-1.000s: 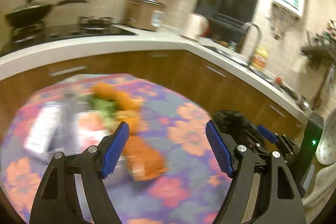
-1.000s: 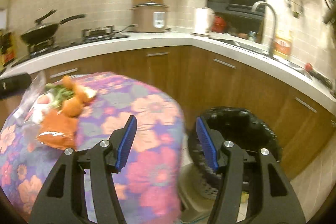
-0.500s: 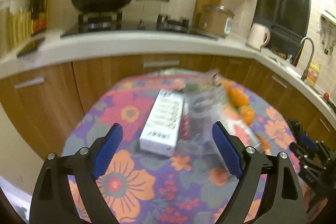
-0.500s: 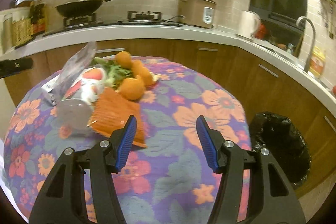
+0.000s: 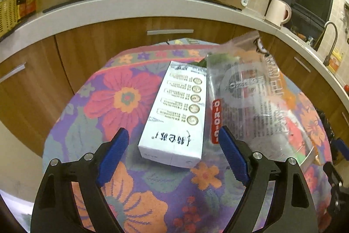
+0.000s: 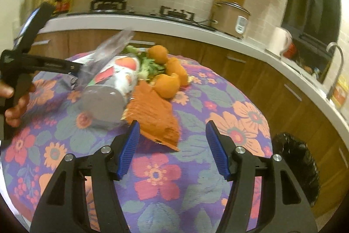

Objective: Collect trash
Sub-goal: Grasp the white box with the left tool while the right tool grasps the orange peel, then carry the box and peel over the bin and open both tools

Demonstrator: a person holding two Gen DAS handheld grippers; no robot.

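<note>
Left gripper (image 5: 173, 141) nearer glossy white carton (image 5: 176, 115), right gripper's (image 6: 172, 139) jaws wider, both empty.

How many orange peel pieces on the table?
3 visible orange peel pieces: top, right, front, clustered beside the greens. More may hide behind the plastic bag.

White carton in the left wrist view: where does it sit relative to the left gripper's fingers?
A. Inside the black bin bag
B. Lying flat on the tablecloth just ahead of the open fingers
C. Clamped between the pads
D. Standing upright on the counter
B: the white carton lies flat on the floral tablecloth, just beyond the left gripper, whose pads touch nothing.
</note>
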